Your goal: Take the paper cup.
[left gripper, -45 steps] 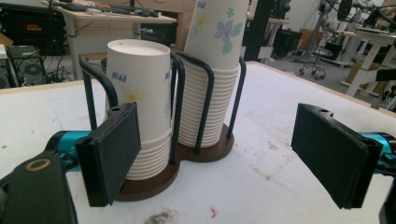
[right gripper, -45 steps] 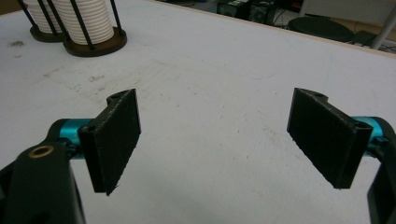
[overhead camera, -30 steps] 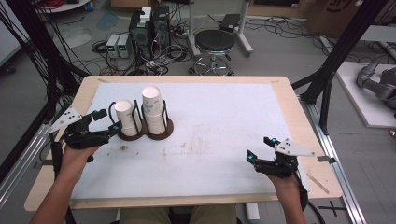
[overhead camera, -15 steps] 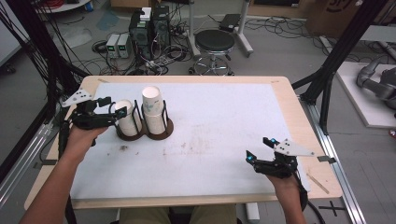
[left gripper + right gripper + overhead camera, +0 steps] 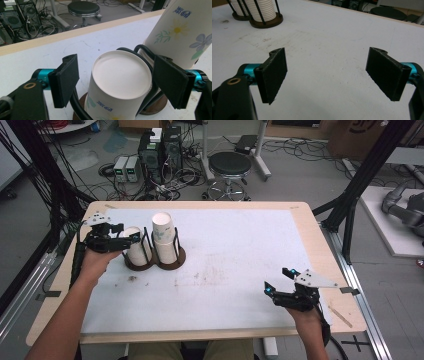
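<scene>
Two stacks of upside-down paper cups stand in black wire holders on round brown bases at the table's left. The short stack [image 5: 136, 251] is on the left and the tall stack [image 5: 164, 237] on the right. My left gripper [image 5: 131, 239] reaches in from the left, and its jaws have just been closing around the top cup [image 5: 121, 77] of the short stack. A gap still shows between the left pad [image 5: 65, 80] and the cup. The flowered tall stack [image 5: 180, 32] rises behind the right pad. My right gripper [image 5: 278, 281] rests open at the front right with bare table between its pads [image 5: 274, 75].
A white mat [image 5: 240, 250] covers the wooden table [image 5: 305, 210]. Both cup holders [image 5: 263, 10] lie far off in the right gripper view. A stool [image 5: 229, 166], computer cases and cables stand on the floor beyond the far edge. A black frame post [image 5: 360, 180] rises at the right.
My left gripper has moved away from the person and toward the holders, so its jaws now straddle the short stack, and they stand narrower. The right gripper has not moved.
</scene>
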Available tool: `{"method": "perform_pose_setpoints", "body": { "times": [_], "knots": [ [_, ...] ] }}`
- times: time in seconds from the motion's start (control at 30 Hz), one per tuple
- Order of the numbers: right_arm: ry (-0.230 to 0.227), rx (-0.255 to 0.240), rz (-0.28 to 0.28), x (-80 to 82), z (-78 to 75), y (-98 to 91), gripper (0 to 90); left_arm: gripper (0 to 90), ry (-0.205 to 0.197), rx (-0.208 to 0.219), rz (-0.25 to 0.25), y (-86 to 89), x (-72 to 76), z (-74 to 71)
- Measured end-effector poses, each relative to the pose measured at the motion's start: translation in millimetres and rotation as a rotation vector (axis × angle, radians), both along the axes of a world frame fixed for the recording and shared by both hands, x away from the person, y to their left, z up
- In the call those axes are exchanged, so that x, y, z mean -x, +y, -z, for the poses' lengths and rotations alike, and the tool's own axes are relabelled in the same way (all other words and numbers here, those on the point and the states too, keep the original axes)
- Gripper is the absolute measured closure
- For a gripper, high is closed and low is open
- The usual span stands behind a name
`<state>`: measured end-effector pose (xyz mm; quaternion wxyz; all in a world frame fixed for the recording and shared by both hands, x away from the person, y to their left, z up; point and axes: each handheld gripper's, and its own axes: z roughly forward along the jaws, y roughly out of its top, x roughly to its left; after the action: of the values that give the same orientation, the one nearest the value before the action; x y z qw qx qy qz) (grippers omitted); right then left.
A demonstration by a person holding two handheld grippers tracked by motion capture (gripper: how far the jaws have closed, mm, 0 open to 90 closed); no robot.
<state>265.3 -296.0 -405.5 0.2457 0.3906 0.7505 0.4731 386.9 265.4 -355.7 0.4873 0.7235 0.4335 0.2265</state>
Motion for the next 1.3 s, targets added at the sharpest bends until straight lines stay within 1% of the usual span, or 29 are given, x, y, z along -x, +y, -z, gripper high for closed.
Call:
{"method": "perform_pose_setpoints", "body": {
  "times": [0.1, 0.2, 0.23, 0.33, 0.43, 0.53, 0.63, 0.7, 0.83, 0.97, 1.03, 1.1, 1.27, 1.3],
  "knots": [
    [0.005, -0.001, 0.001, 0.1, 0.4, -0.1, 17.8, 26.9, -0.002, -0.015, 0.006, -1.1, -0.9, 1.1],
    [0.005, -0.001, 0.001, 1.0, 0.1, 0.3, 17.8, 35.0, 0.003, -0.024, 0.022, -1.3, -1.6, 1.8],
    [0.003, -0.003, 0.004, 1.2, -0.4, -0.2, 17.8, 35.4, -0.002, -0.034, 0.018, -2.0, -1.1, 1.6],
    [0.003, -0.002, 0.005, 1.1, -0.3, -0.6, 17.8, 35.8, -0.008, -0.032, 0.015, -2.2, -0.5, 0.9],
    [0.005, 0.000, 0.002, 1.2, 0.0, -0.4, 17.8, 36.1, -0.023, 0.000, 0.010, -0.6, 0.5, -2.9],
    [0.003, 0.000, 0.000, 0.8, 0.0, 0.2, 17.8, 36.4, -0.042, 0.024, 0.004, 1.0, 2.2, -10.9],
    [0.007, -0.003, 0.000, 0.8, -0.1, 0.7, 17.8, 36.6, -0.063, 0.032, 0.001, 1.9, 3.8, -20.3],
    [0.001, 0.002, -0.002, 0.3, 0.0, 0.8, 17.8, 36.9, -0.072, 0.031, -0.006, 1.9, 4.6, -26.4],
    [0.002, 0.000, -0.003, 0.7, -0.3, 0.9, 17.8, 37.2, -0.082, 0.031, -0.024, 2.1, 6.1, -37.2],
    [0.001, -0.001, -0.002, 1.0, -0.2, 0.4, 17.8, 37.2, -0.094, 0.055, -0.032, 4.4, 8.1, -46.8],
    [0.001, -0.003, -0.001, 1.2, -0.4, 0.0, 17.8, 37.3, -0.111, 0.063, -0.041, 6.1, 10.7, -52.2],
    [0.002, -0.005, 0.000, 1.7, -0.6, -0.3, 17.8, 37.3, -0.132, 0.084, -0.052, 7.6, 14.0, -57.3],
    [0.004, -0.008, 0.002, 2.6, -1.0, 0.4, 17.8, 37.4, -0.169, 0.107, -0.056, 12.9, 23.8, -69.4],
    [0.003, -0.008, 0.001, 2.7, -1.2, 0.6, 17.8, 37.4, -0.172, 0.121, -0.048, 14.0, 26.2, -71.5]
  ]
}}
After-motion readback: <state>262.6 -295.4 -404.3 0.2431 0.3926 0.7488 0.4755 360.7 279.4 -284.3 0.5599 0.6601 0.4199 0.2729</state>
